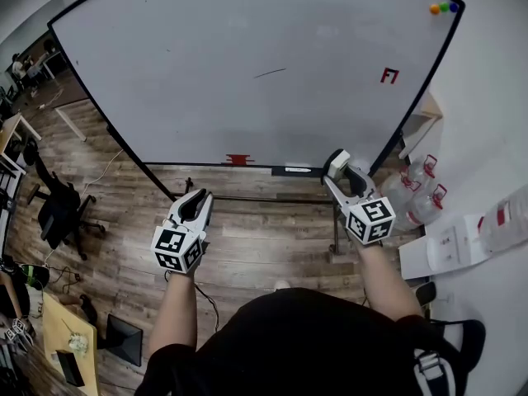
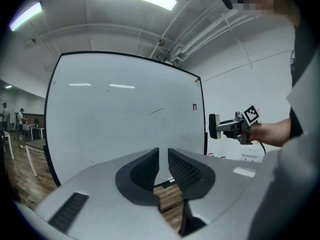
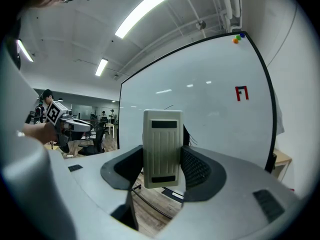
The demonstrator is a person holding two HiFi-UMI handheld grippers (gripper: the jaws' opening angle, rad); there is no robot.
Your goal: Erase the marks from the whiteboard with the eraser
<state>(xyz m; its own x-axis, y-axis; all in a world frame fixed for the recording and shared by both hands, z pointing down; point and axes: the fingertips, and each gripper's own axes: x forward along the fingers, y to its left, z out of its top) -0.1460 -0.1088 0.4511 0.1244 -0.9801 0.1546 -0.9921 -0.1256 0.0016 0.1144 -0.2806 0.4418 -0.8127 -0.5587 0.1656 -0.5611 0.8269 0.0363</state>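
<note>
The big whiteboard (image 1: pixel 206 64) stands ahead, bearing a thin dark stroke (image 1: pixel 270 73) near its middle and a small red mark (image 1: pixel 389 76) at the right. My right gripper (image 1: pixel 340 170) is shut on a beige eraser (image 1: pixel 337 162), held short of the board's lower right corner. In the right gripper view the eraser (image 3: pixel 162 144) stands upright between the jaws, with the red mark (image 3: pixel 241 93) beyond it. My left gripper (image 1: pixel 198 196) hangs below the board's lower edge, its jaws together with nothing in them (image 2: pixel 163 160). The dark stroke (image 2: pixel 156 111) also shows in the left gripper view.
Coloured magnets (image 1: pixel 443 8) sit at the board's top right. A red item (image 1: pixel 238 159) and a marker (image 1: pixel 297 170) lie on its tray. Water jugs (image 1: pixel 417 192) stand on the floor to the right, an office chair (image 1: pixel 62 209) to the left.
</note>
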